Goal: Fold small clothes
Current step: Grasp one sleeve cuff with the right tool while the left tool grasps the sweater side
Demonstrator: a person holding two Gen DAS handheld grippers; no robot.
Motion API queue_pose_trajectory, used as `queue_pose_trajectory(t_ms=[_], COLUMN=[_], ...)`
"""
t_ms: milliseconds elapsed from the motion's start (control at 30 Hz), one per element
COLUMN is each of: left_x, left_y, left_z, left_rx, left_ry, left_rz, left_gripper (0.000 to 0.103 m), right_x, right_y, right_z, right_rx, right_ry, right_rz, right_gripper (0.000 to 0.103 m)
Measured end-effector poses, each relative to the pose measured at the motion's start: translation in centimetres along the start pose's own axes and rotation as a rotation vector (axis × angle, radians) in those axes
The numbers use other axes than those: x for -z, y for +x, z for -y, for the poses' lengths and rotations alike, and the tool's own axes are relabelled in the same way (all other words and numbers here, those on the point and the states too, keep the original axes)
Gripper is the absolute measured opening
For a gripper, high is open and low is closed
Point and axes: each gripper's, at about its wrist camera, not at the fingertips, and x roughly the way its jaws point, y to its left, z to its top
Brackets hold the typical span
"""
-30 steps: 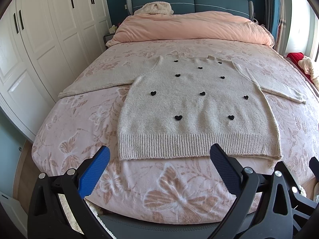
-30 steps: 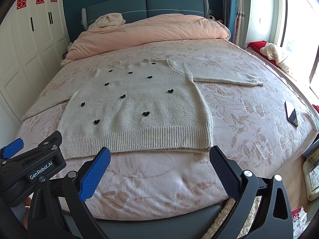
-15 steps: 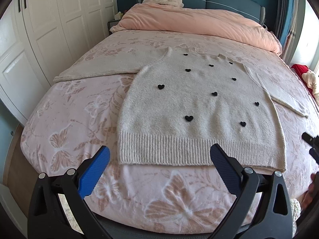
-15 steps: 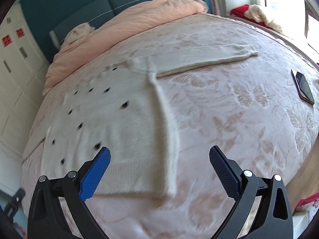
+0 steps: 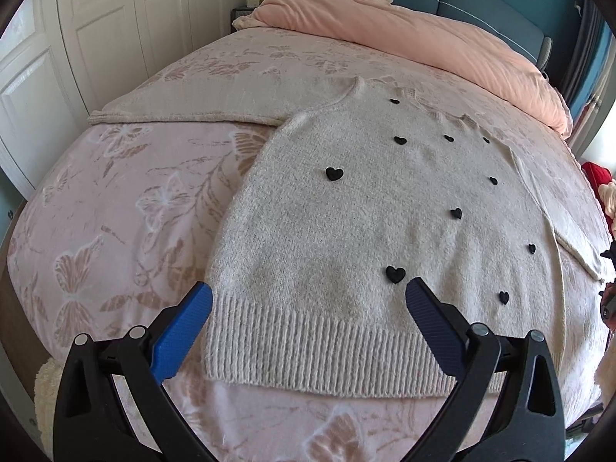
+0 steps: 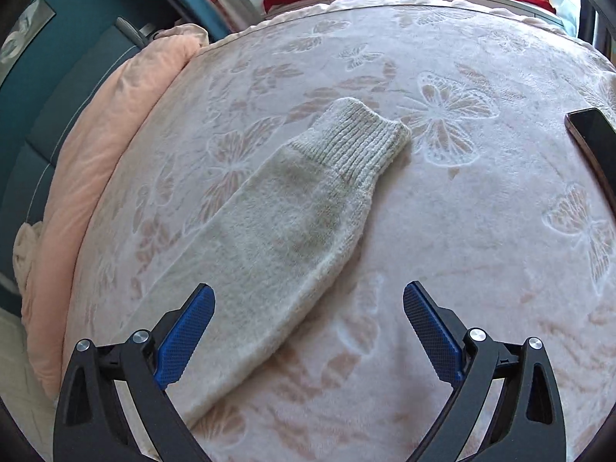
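1. Sweater [image 5: 346,231]: cream knit, dotted with small black hearts.
2. Bedspread [image 5: 127,208]: pale pink with a butterfly and leaf pattern.
3. Duvet [image 5: 423,42]: plain peach.
4. Headboard [image 5: 492,11]: teal.
5. Wardrobe [image 5: 115,23]: white.

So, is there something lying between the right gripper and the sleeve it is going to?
Nothing visible. The sleeve lies flat on the bedspread, under the closing right gripper. The phone lies apart.

The sweater [image 5: 369,238] is viewed steeply downward from beyond its hem in the left wrist view. Its sleeve [image 6: 285,231] is seen closer in the right wrist view; the bedspread [image 5: 127,208] is shared.
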Motion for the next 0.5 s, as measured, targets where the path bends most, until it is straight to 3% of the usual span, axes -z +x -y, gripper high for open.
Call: queue_pose_trajectory(t_ms=[33, 67, 100, 133, 200, 300, 400, 500], left_x=[-0.1, -0.3, -0.5, -0.7, -1.2, -2.2, -3.5, -5.5], left_y=[0.5, 1.0, 1.4, 1.8, 2.2, 2.3, 2.3, 2.6], left_z=[-0.1, 0.0, 0.0, -0.1, -0.2, -0.5, -0.7, -0.1], left_rx=[0.002, 0.0, 0.004, 0.009, 0.012, 0.043, 0.092, 0.15], left_ry=[-0.006, -0.009, -0.012, -0.015, -0.019, -0.046, -0.087, -0.132], left_rz=[-0.006, -0.016, -0.025, -0.03, -0.023, 0.0, 0.03, 0.048], left_gripper=[0.098, 0.098, 0.098, 0.098, 0.098, 0.098, 0.098, 0.098], right_x=[-0.3, -0.4, -0.7, -0.8, -0.6, 1.8, 8.2, 18.1], right_y=[0.8, 1.6, 1.8, 1.9, 0.7, -4.8, -10.1, -11.7], right_z=[0.0, -0.1, -0.1, -0.3, -2.4, -11.2, -21.2, -29.2], right_rx=[0.002, -0.005, -0.015, -0.042, -0.185, -0.397, -0.672, -0.843], right_ry=[0.008, 0.023, 0.042, 0.068, 0.074, -0.197, -0.47, -0.67], right_rz=[-0.007, -0.016, -0.008, -0.007, 0.028, 0.107, 0.058, -0.11], right_gripper=[0.077, 0.055, 0.014, 0.012, 0.011, 0.01, 0.01, 0.016])
